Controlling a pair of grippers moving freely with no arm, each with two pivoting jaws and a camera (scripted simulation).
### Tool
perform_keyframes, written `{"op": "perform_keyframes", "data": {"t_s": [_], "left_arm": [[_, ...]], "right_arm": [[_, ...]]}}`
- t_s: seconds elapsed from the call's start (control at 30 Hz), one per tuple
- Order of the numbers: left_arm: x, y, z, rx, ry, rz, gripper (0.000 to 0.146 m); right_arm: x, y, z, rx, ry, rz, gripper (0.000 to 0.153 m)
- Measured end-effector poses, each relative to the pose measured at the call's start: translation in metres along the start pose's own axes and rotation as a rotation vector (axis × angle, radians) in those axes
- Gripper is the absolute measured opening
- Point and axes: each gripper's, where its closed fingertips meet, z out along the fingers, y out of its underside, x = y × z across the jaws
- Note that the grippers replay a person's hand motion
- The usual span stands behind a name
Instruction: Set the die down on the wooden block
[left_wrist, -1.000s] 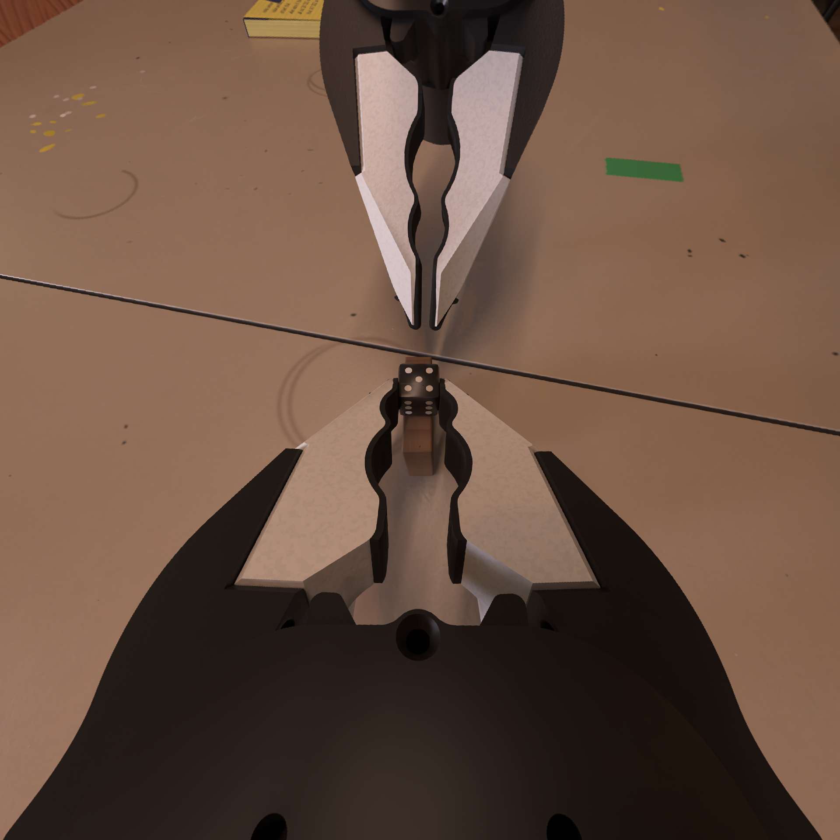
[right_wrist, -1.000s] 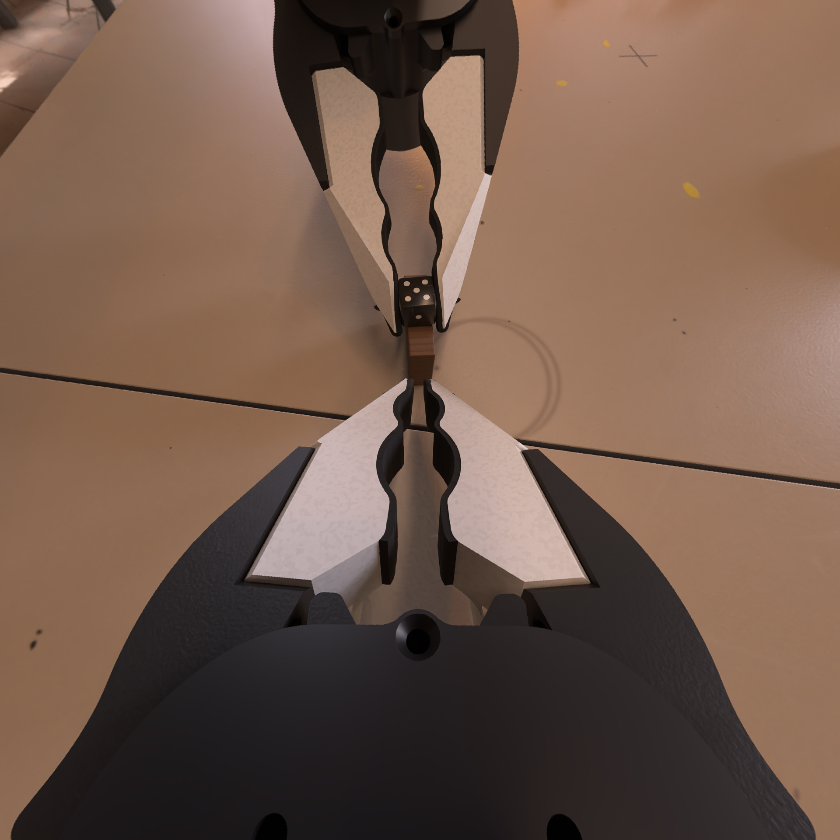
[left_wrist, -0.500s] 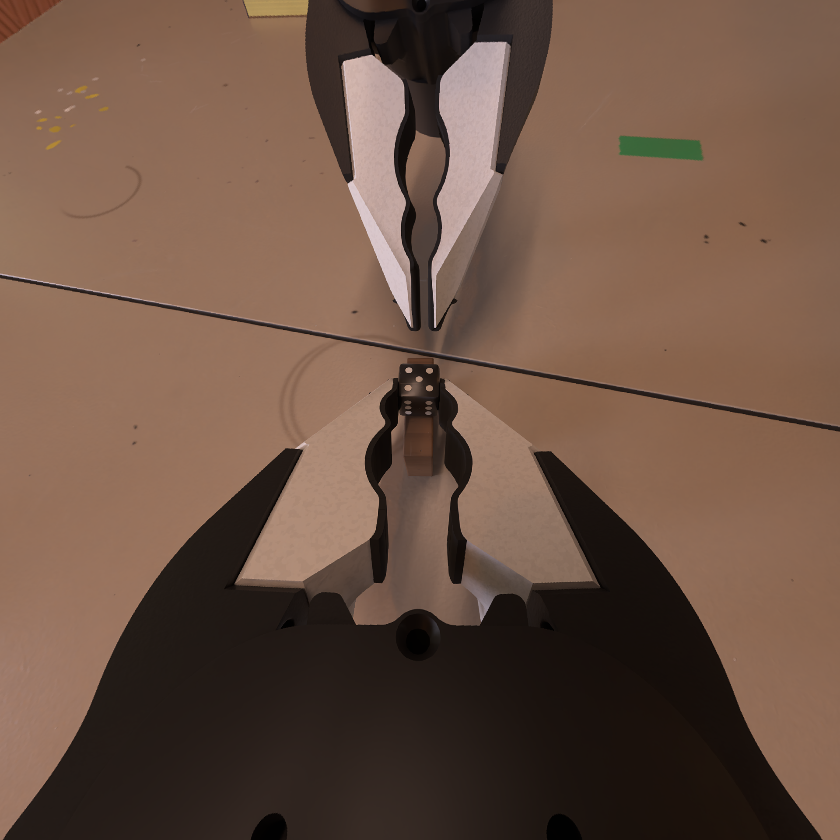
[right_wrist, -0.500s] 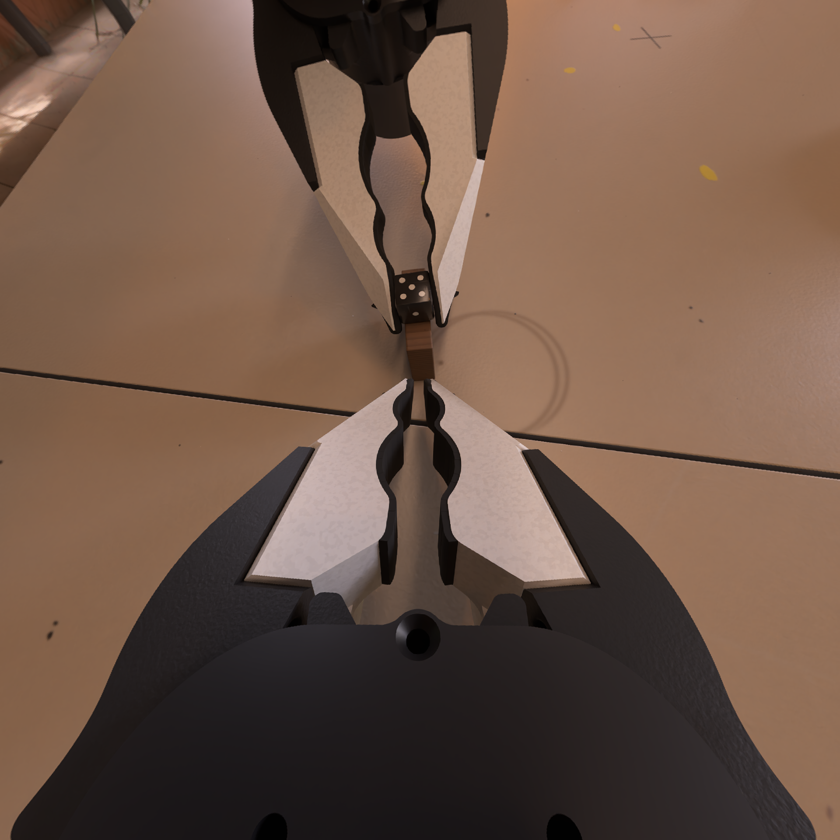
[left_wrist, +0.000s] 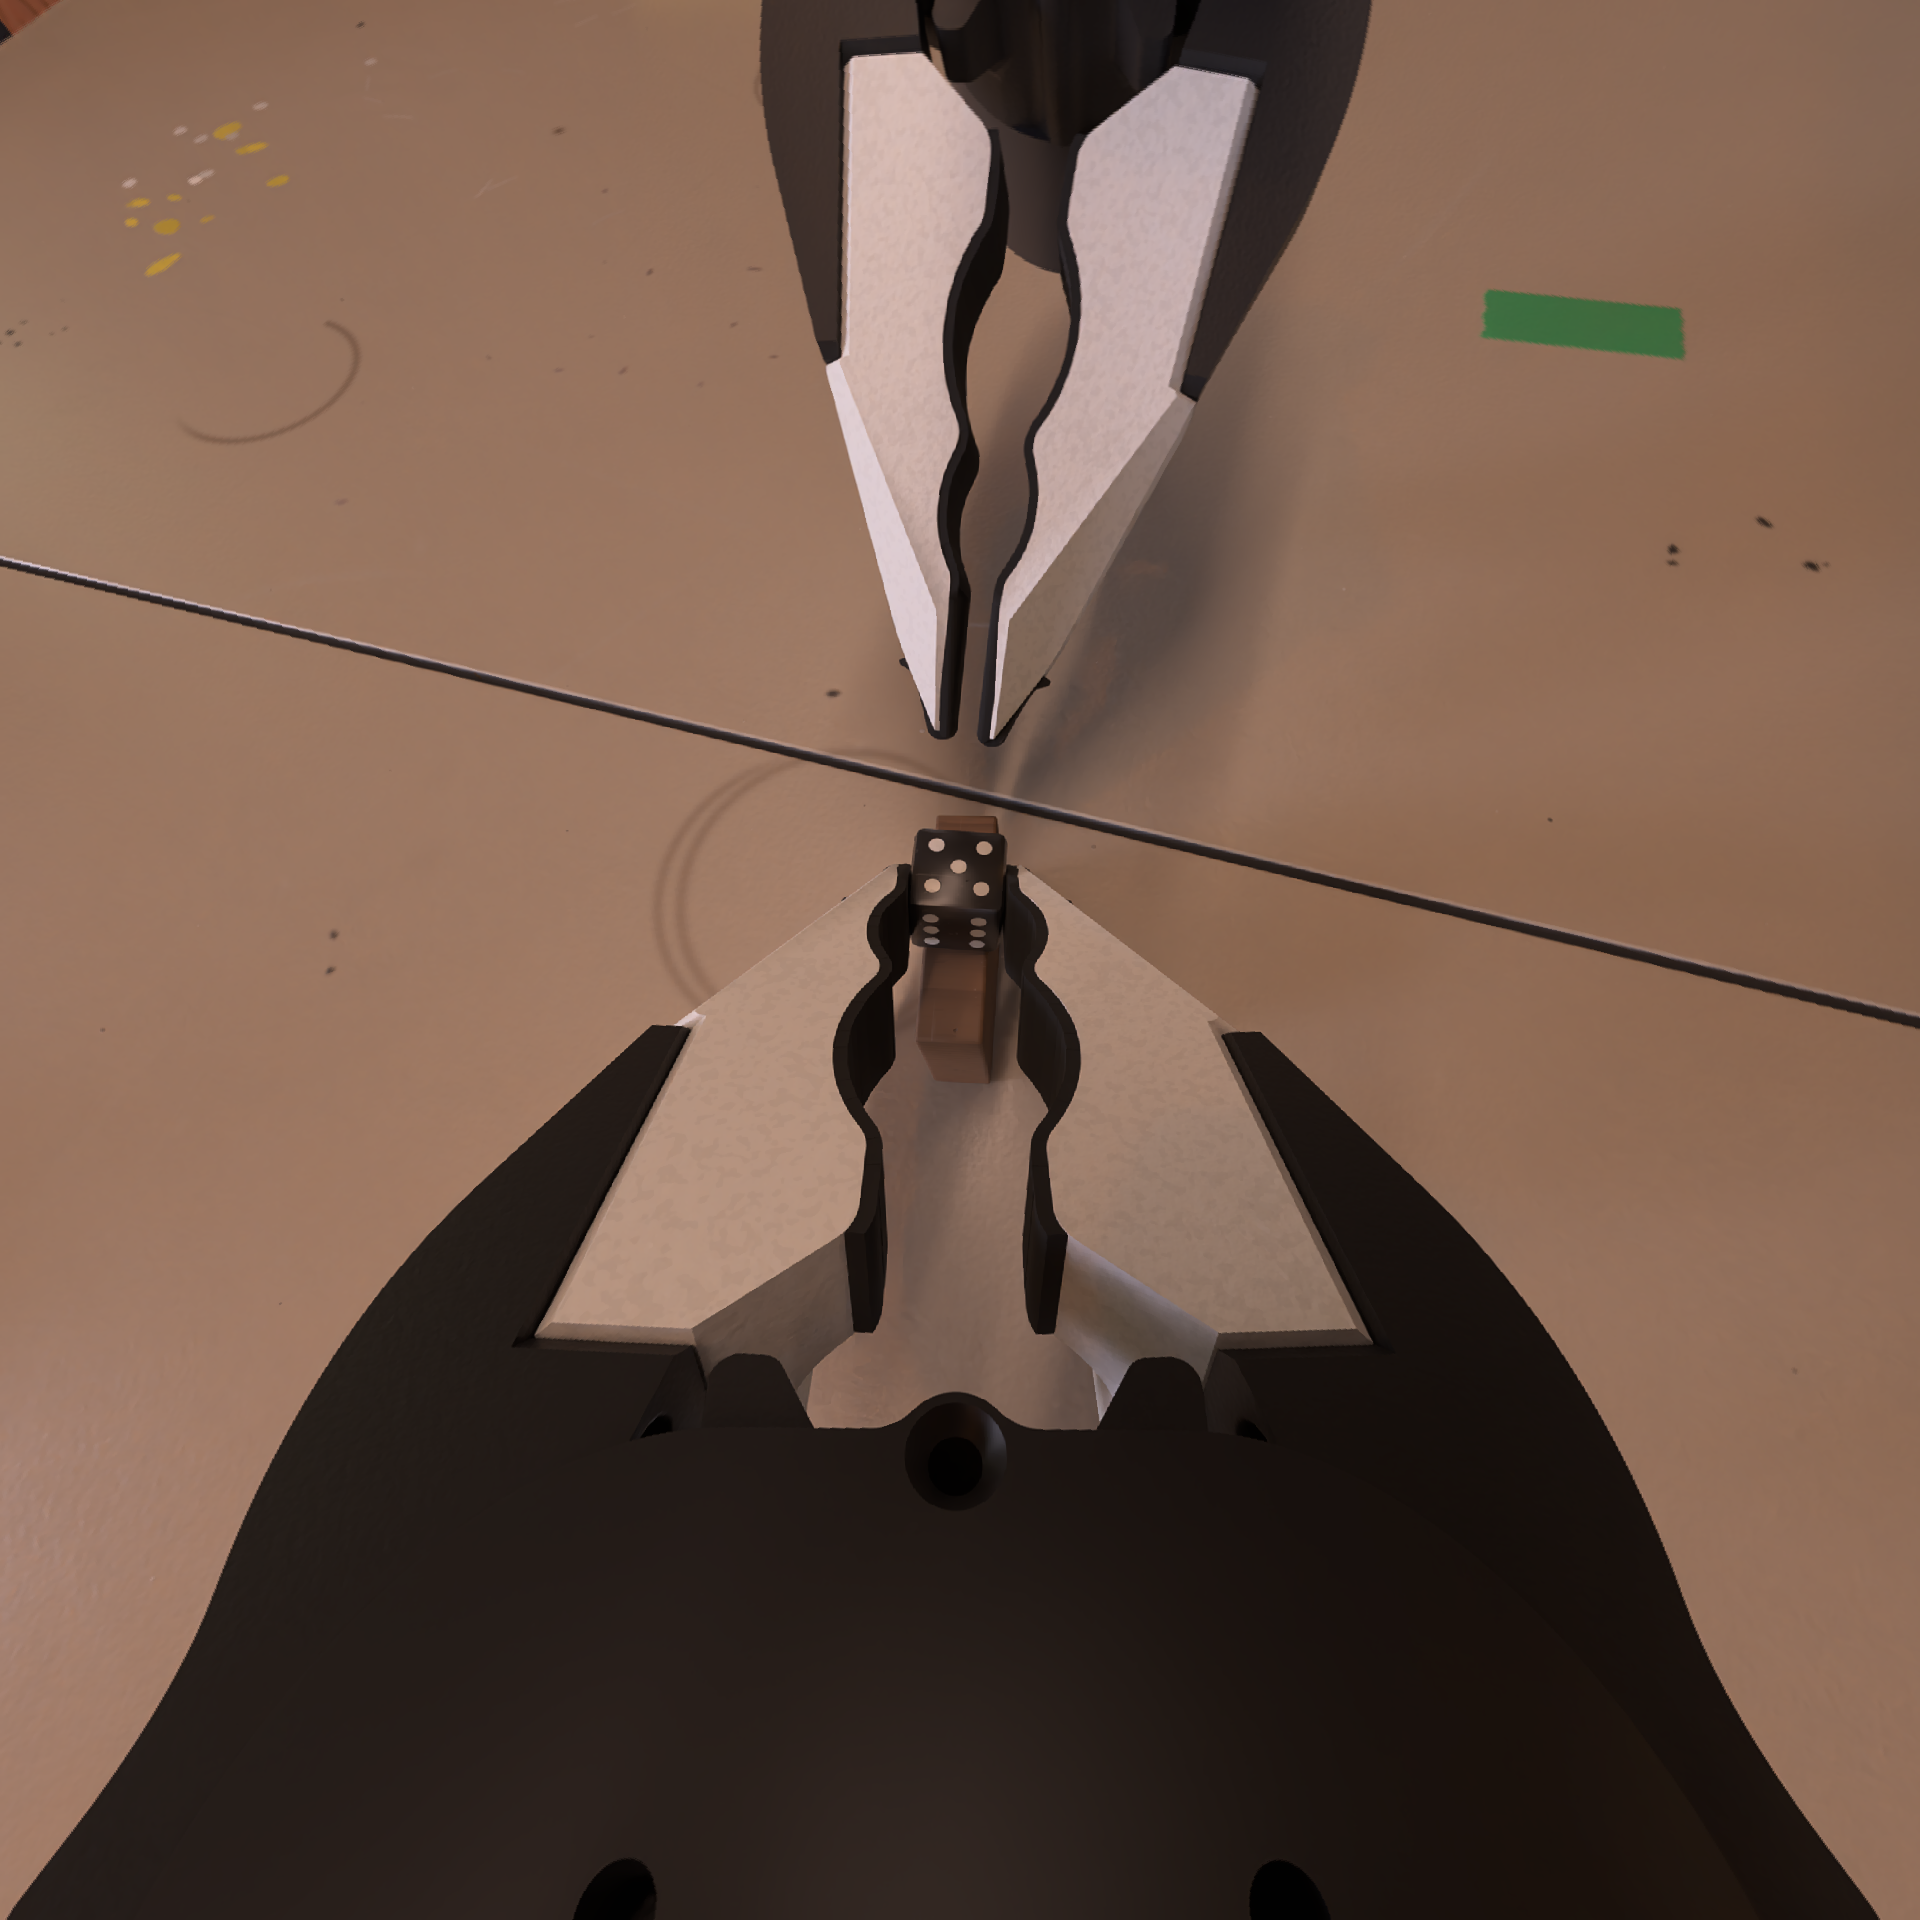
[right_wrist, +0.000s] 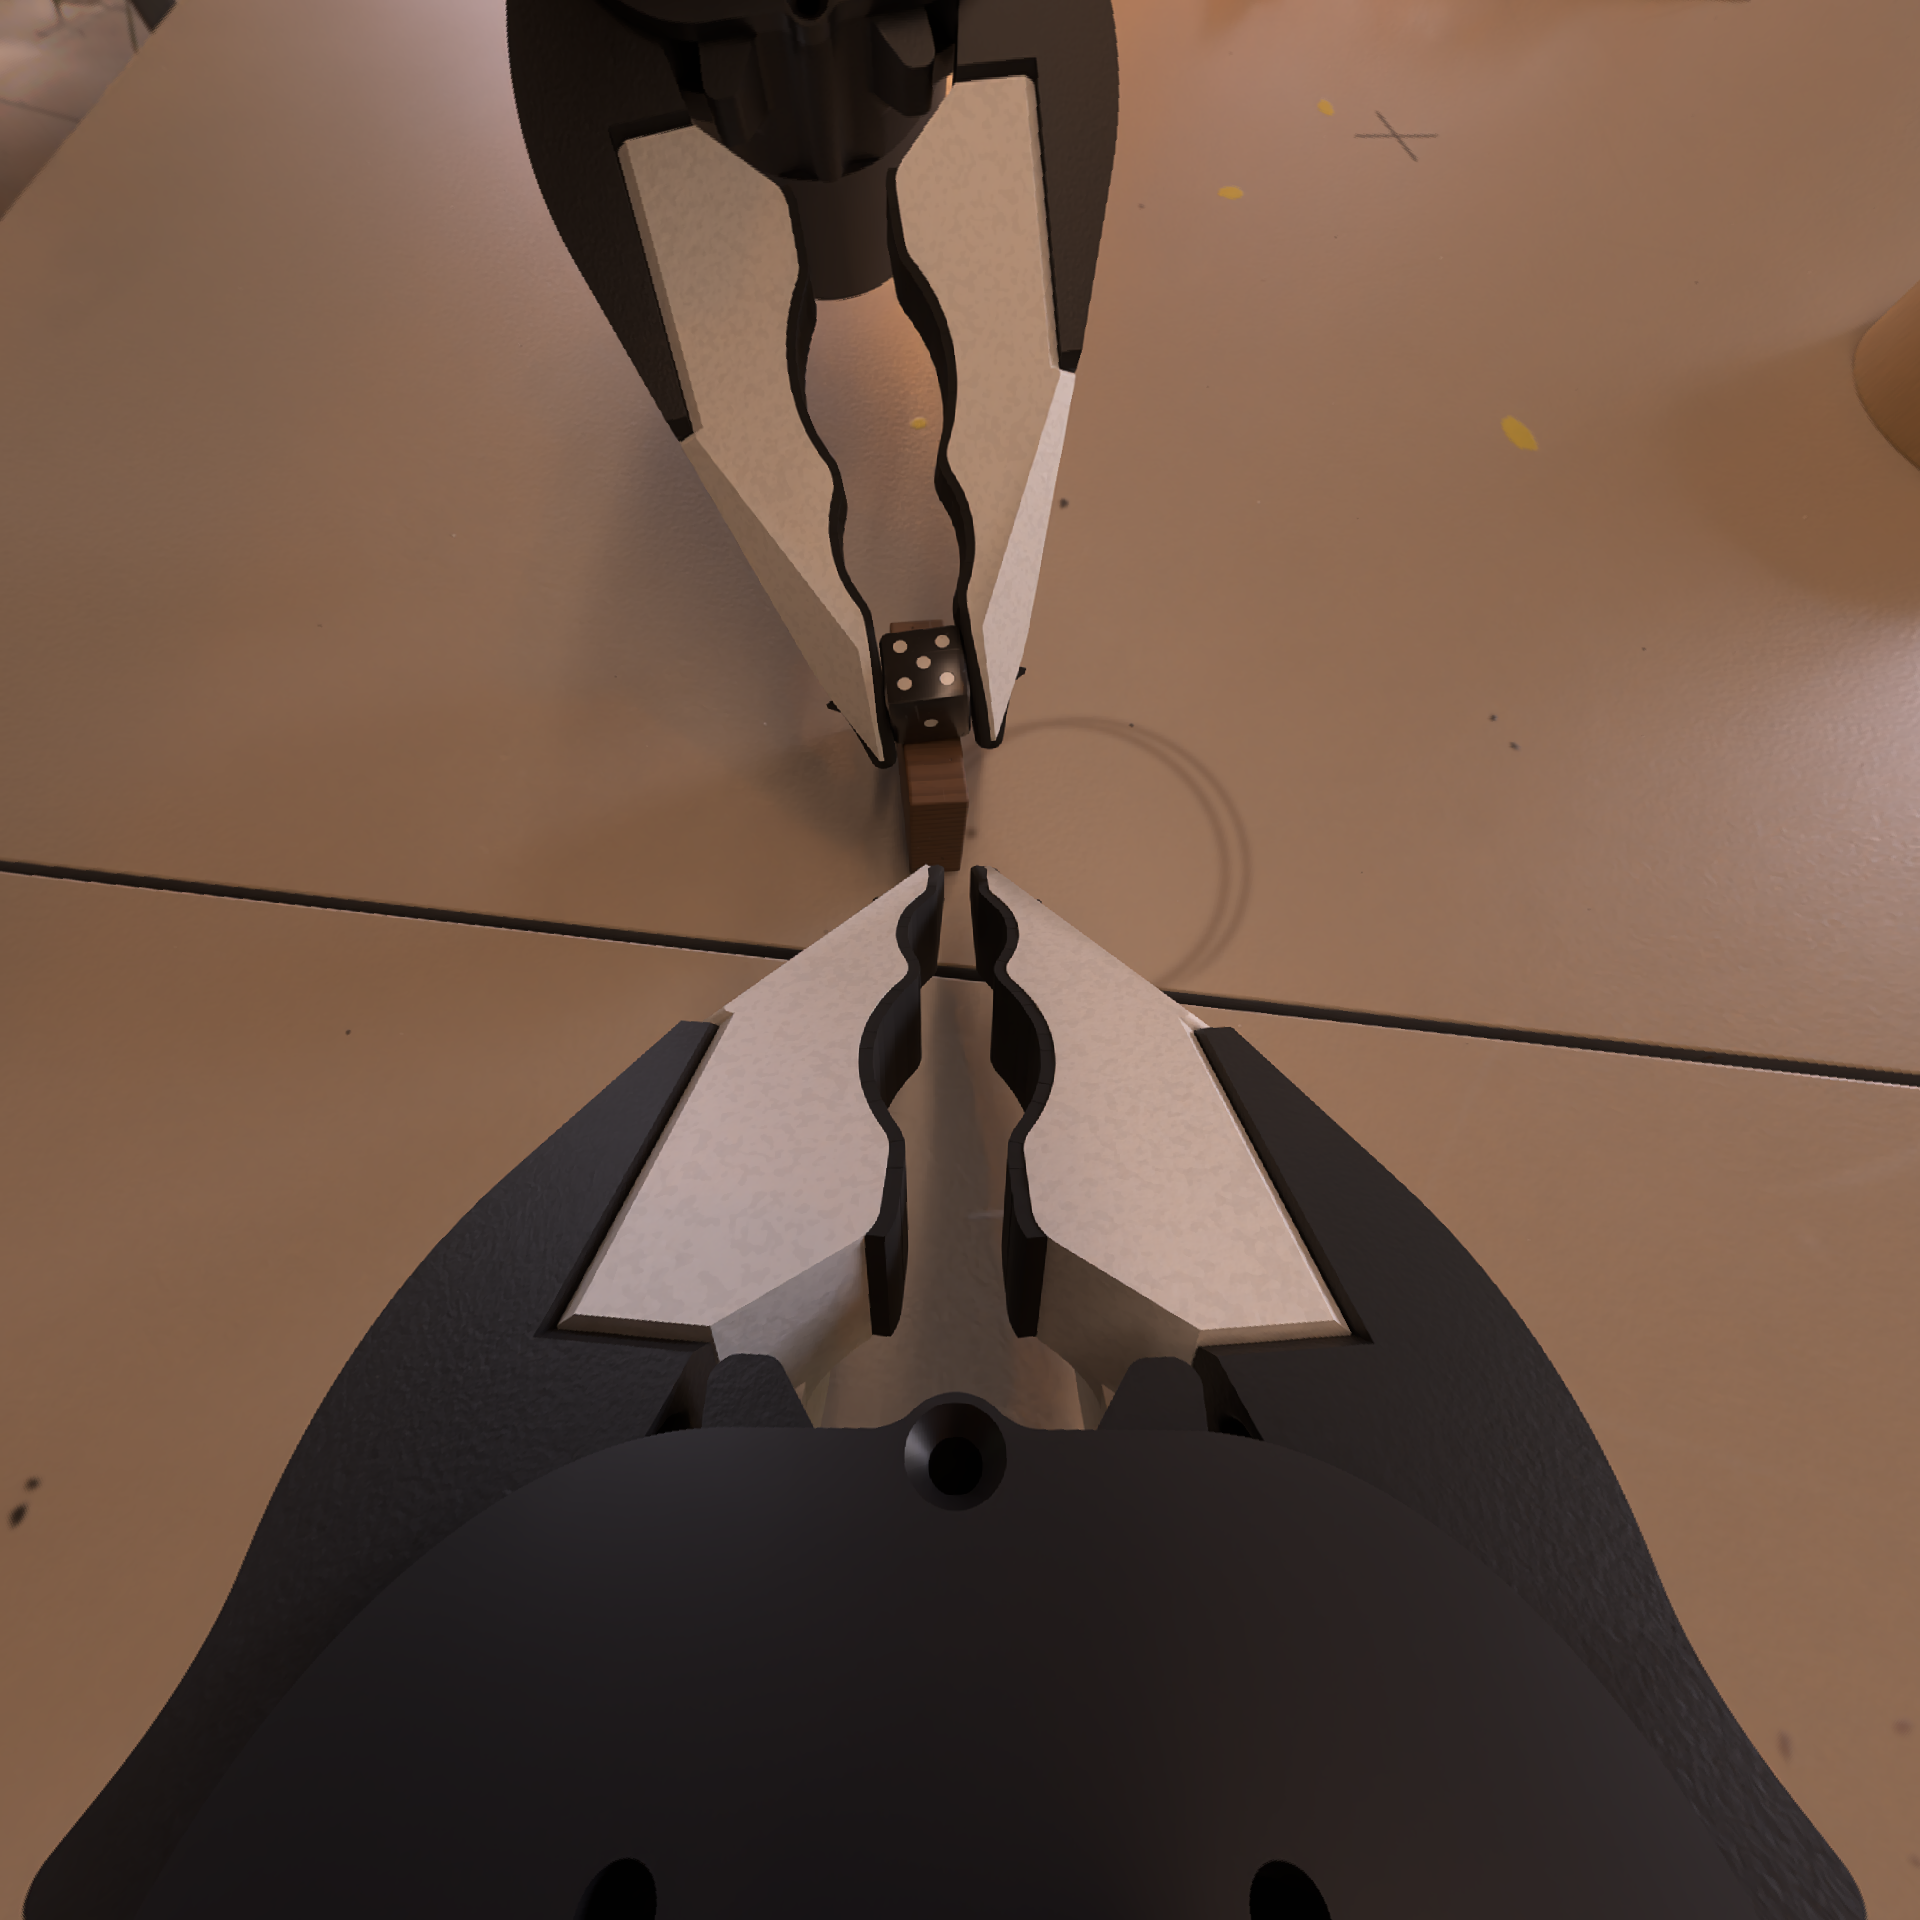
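A black die (left_wrist: 958, 878) with white pips is held between the fingertips of my left gripper (left_wrist: 958, 894), which is shut on it. A small brown wooden block (left_wrist: 956, 1023) lies on the table directly under the die; I cannot tell whether they touch. My right gripper (left_wrist: 966, 727) faces it from the far side, shut and empty, tips near the table seam. In the right wrist view, my right gripper (right_wrist: 956, 883) sits just short of the block (right_wrist: 935, 821), and the left gripper (right_wrist: 925, 727) holds the die (right_wrist: 923, 670) over the block's far end.
The brown table (left_wrist: 416, 1039) has a dark seam (left_wrist: 416, 660) across it and a ring mark (right_wrist: 1195, 831) beside the block. A green tape strip (left_wrist: 1584, 325) lies far right. A tan object (right_wrist: 1896, 384) shows at the right edge.
The die stays gripped over the block. The right gripper has tilted up and drawn slightly back; the yellow object at the top left has left the left wrist view.
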Motion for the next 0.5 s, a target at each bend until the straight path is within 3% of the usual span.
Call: {"op": "perform_keyframes", "data": {"t_s": [0.5], "left_arm": [[0.0016,-0.001,-0.0027,0.015,-0.001,0.072,0.017]], "right_arm": [[-0.0017,0.0011,-0.0001,0.004,-0.047,0.019,0.004]]}}
